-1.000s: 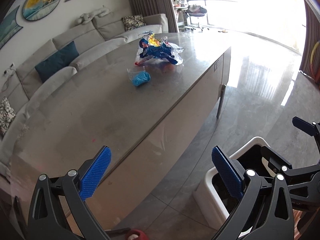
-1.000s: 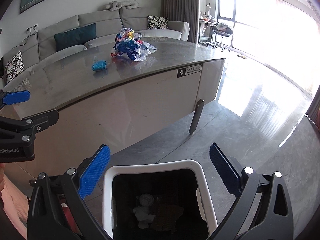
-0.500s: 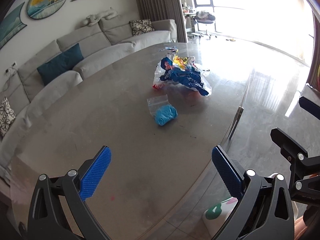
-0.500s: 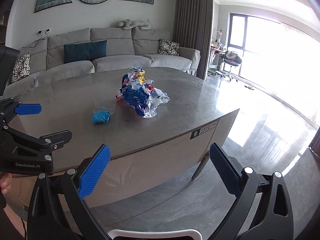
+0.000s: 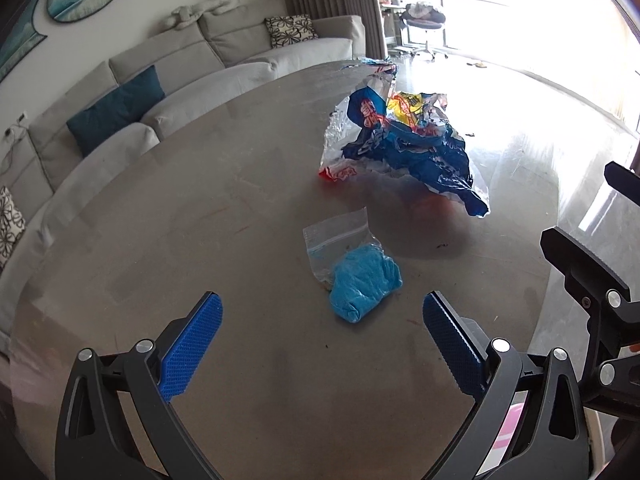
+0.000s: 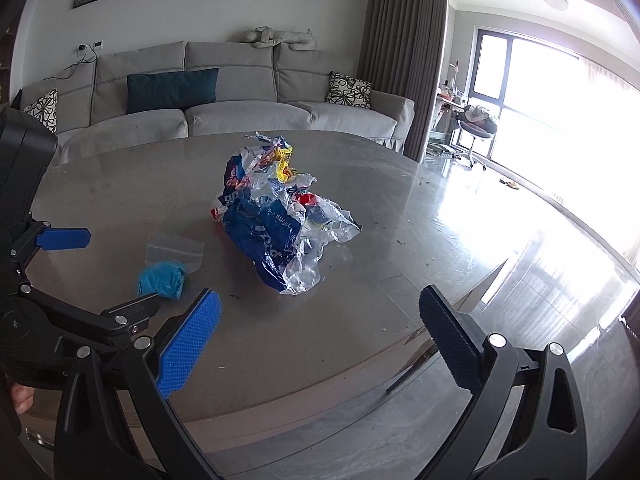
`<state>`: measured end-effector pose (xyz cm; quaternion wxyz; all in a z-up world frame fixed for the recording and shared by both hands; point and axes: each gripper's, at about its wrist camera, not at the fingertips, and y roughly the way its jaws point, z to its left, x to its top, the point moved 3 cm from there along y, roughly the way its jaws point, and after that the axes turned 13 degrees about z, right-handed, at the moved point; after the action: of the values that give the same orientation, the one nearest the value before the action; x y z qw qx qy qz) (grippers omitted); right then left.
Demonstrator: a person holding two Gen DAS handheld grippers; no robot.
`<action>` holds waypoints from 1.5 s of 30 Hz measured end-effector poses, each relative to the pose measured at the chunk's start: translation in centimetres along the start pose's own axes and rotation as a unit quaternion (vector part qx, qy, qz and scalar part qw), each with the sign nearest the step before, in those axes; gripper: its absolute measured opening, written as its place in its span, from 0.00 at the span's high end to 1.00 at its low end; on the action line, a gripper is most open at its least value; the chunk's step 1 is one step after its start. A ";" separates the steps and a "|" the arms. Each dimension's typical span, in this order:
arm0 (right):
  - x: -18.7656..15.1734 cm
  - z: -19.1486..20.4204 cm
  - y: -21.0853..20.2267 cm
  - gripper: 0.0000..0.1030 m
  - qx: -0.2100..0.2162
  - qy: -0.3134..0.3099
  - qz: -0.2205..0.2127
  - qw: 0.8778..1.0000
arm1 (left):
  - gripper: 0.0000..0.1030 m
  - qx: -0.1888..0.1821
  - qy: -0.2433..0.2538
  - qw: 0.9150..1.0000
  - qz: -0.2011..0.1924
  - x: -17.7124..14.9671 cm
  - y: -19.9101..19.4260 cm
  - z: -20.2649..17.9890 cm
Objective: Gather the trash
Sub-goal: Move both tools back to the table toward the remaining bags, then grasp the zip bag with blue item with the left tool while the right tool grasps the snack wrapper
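Crumpled blue wrapper (image 5: 404, 148) beside bagged blue wad (image 5: 362, 284).

Both hand-held grippers moved from the bin to above the table (image 5: 168, 216).

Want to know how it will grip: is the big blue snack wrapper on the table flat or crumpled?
Crumpled. The blue snack wrapper stands up in a creased heap with clear film sticking out, on the table.

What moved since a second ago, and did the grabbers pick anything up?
Both grippers rose from the bin and swung forward over the table. The left gripper now hangs near the blue wad; the right gripper faces the crumpled wrapper. Nothing was grabbed; the trash stayed put.
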<state>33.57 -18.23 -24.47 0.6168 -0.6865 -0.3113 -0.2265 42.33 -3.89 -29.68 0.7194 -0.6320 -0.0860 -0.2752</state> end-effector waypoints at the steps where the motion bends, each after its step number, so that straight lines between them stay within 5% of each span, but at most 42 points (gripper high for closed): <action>1: 0.0 0.1 0.4 0.04 -0.003 -0.002 0.001 1.000 | 0.03 0.001 0.001 1.000 0.003 0.3 0.5 -0.1; 9: 0.3 0.1 2.6 0.04 -0.005 -0.005 0.007 1.000 | 0.03 0.012 0.009 1.000 0.022 2.3 3.2 -0.8; 18: 0.3 0.0 2.8 0.04 -0.003 -0.002 0.006 1.000 | 0.10 -0.021 -0.003 0.999 0.029 2.0 3.4 -0.5; 21: 0.4 -0.1 2.6 0.04 -0.005 0.000 0.005 1.000 | 0.23 -0.036 0.008 0.999 0.024 1.9 3.2 -0.8; 23: 0.4 -0.2 2.4 0.04 -0.008 -0.001 0.004 1.000 | 0.51 -0.049 0.023 0.998 0.017 1.7 2.8 -1.7; 26: 0.6 -0.6 2.1 0.04 -0.012 0.003 0.002 1.000 | 0.63 -0.020 0.053 0.998 0.005 1.4 2.2 -3.4; 30: 0.7 -0.7 1.9 0.04 -0.009 0.006 0.002 1.000 | 0.65 -0.038 0.032 0.999 0.004 1.0 1.7 -2.6; 45: 4.1 3.4 5.1 0.04 -0.007 -0.039 0.003 0.999 | 0.66 0.009 -0.010 0.999 -0.031 2.2 -1.5 3.4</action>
<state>39.83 -14.52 -25.68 0.6002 -0.7000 -0.3317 -0.1993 44.18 -1.33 -26.76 0.7154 -0.6249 -0.1154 -0.2905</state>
